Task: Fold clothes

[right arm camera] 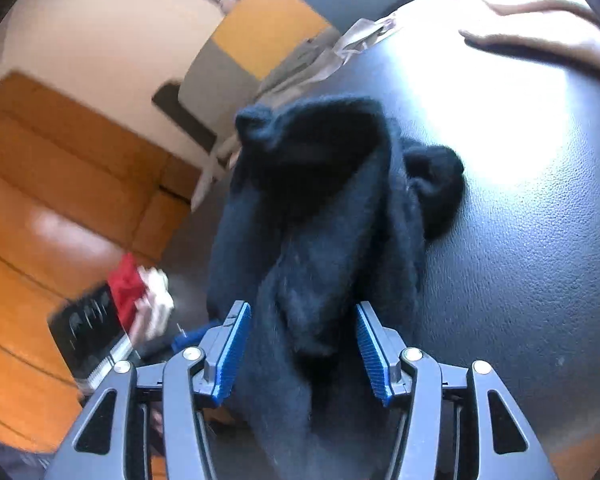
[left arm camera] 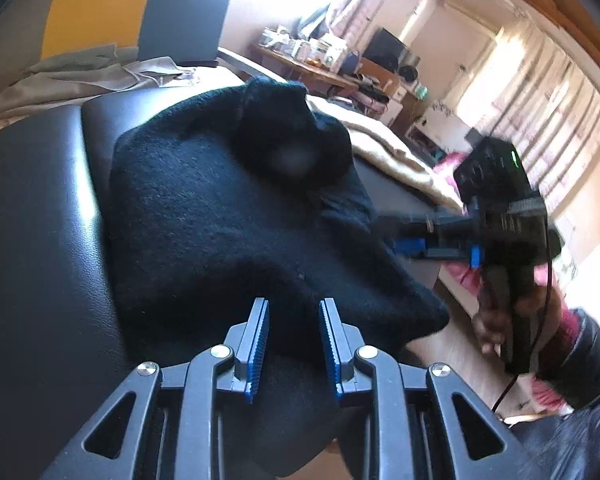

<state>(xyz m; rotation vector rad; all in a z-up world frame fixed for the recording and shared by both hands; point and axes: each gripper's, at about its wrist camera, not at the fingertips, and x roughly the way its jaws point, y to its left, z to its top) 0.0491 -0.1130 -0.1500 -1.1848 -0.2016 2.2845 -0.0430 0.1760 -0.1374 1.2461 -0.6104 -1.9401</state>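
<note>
left wrist: right gripper (left arm camera: 404, 246) blurred, tips hidden.

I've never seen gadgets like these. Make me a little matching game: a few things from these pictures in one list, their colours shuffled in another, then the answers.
Things:
1. sweater
2. finger pads of the left gripper
3. cushion panel at the sofa back
4. blanket beyond the sweater

Colours:
A. yellow
B. beige
C. black
D. blue

Pairs: 1-C, 2-D, 3-A, 4-B
</note>
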